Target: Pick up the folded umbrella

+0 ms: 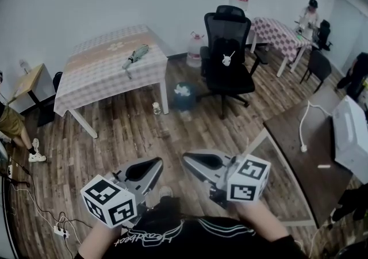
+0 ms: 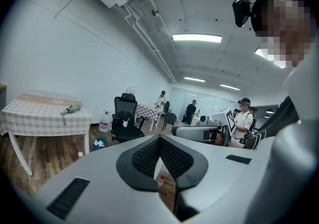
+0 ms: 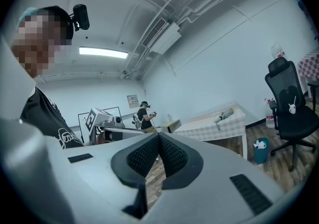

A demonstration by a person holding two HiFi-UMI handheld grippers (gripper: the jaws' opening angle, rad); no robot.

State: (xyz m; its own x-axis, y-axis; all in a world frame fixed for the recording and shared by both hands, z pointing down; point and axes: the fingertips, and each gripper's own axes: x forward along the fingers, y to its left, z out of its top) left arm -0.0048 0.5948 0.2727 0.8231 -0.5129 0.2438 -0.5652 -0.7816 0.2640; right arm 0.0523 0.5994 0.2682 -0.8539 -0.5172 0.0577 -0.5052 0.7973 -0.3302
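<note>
Two grippers, both shut and empty: left gripper (image 1: pixel 155 164) and right gripper (image 1: pixel 188 160) have their pads meeting at the tips with nothing between them, held low in front of the person; the folded umbrella (image 1: pixel 135 55) lies slantwise on the checked table (image 1: pixel 98 79), well apart from both, near its right-hand edge.

Likely risks: jaws arrive closed and shove the umbrella off that edge; a pinch takes only loose fabric and it slips; a foot clips the small bottle (image 1: pixel 156 108) or teal bin (image 1: pixel 184 95) by the table leg.

Room: bare wood floor straight ahead is open; office chair (image 1: pixel 227 56) crowds the right of the table; dark desk (image 1: pixel 299 143) hems the right; cables and power strip (image 1: pixel 57 230) on the left.
</note>
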